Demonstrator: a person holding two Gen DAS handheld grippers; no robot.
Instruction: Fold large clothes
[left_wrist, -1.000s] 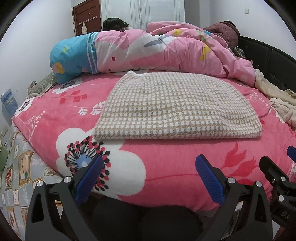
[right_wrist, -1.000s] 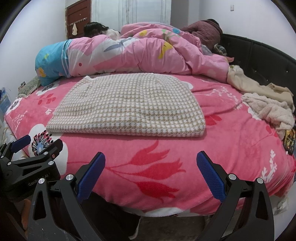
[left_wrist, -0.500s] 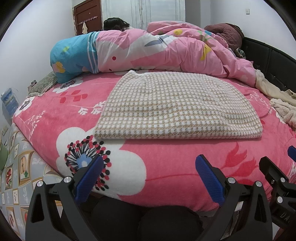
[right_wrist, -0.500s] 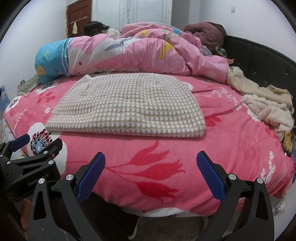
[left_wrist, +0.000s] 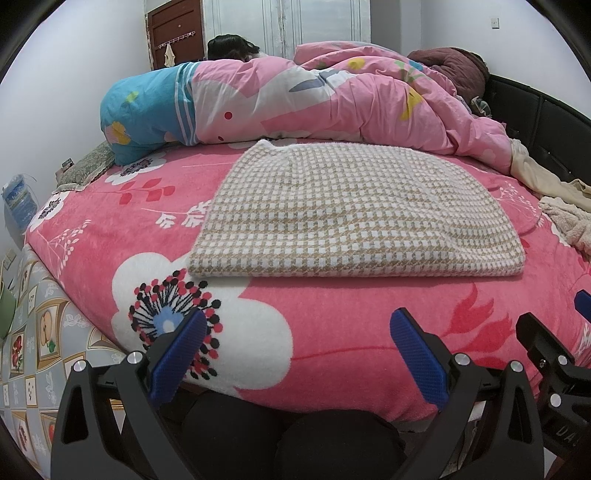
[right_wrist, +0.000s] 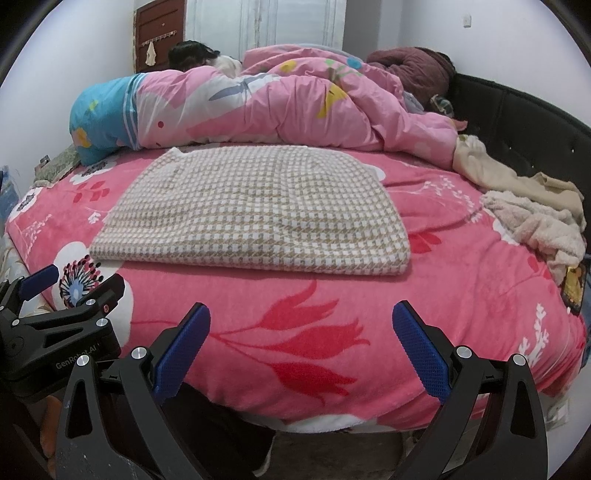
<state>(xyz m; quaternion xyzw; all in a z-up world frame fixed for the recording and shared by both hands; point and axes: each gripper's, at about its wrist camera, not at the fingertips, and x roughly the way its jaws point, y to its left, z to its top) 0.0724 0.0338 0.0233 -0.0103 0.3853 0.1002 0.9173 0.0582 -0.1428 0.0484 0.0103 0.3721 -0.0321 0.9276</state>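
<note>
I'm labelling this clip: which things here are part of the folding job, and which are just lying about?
Job:
checked garment, folded flat on the bed
left claw, open, empty
right claw, open, empty

Lying about:
pink duvet
beige clothes near the headboard
maroon coat

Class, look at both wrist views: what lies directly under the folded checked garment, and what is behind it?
Under the checked garment lies the pink floral blanket; the part beneath it is covered. Behind it a bunched pink quilt hides the bed's far side.
</note>
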